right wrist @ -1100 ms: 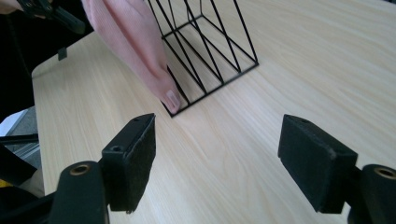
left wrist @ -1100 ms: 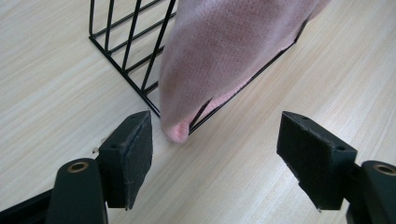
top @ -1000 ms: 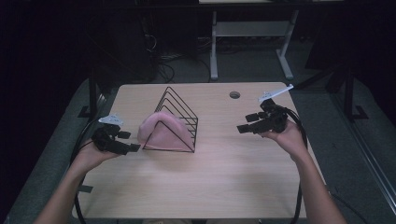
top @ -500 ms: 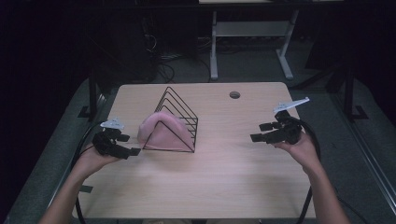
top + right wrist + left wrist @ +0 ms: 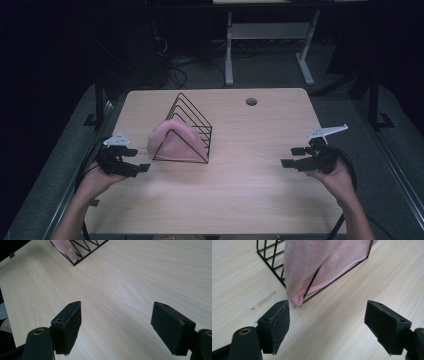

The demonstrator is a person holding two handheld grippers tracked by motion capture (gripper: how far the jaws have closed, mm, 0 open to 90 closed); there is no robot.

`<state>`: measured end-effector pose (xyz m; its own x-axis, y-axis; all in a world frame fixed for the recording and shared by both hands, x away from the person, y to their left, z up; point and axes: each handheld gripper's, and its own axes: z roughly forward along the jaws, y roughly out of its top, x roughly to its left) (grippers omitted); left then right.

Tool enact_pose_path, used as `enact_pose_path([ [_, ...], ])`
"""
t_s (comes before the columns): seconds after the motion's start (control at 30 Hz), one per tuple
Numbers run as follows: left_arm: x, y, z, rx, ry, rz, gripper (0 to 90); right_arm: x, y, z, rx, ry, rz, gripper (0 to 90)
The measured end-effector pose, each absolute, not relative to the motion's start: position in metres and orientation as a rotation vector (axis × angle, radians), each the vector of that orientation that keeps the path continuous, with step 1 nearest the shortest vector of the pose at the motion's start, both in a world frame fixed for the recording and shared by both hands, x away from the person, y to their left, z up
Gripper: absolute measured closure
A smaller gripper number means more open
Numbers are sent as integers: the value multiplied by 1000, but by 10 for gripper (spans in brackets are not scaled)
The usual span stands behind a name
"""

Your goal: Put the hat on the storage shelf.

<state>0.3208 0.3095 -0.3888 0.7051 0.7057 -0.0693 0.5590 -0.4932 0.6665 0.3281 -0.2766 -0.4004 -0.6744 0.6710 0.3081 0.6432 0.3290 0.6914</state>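
A black wire rack [image 5: 192,117] shaped like a triangular prism stands on the wooden table [image 5: 240,200], left of centre. A pink cloth [image 5: 175,141] is draped over its near end, hanging to the tabletop. In the left gripper view the pink cloth [image 5: 324,265] and the wire rack [image 5: 272,262] lie just ahead of the jaws. My left gripper [image 5: 137,160] is open, a short way left of the cloth, with nothing between its jaws [image 5: 327,325]. My right gripper [image 5: 292,156] is open near the right edge, over bare wood [image 5: 117,325].
A round cable hole [image 5: 251,101] sits in the table near the far edge. Beyond the table stands a white-legged frame [image 5: 270,35] on a dark floor with cables. In the right gripper view the wire rack [image 5: 82,247] shows far off.
My right gripper has drawn back toward the near right of the table and lowered. My left gripper has shifted slightly nearer the person, still beside the cloth.
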Motion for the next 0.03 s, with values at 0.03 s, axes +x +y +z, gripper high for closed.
enact_pose_path([
  [0.03,318,309,-390,2222,959,288,207,317,-277,-405,1246,2537,1282,235],
])
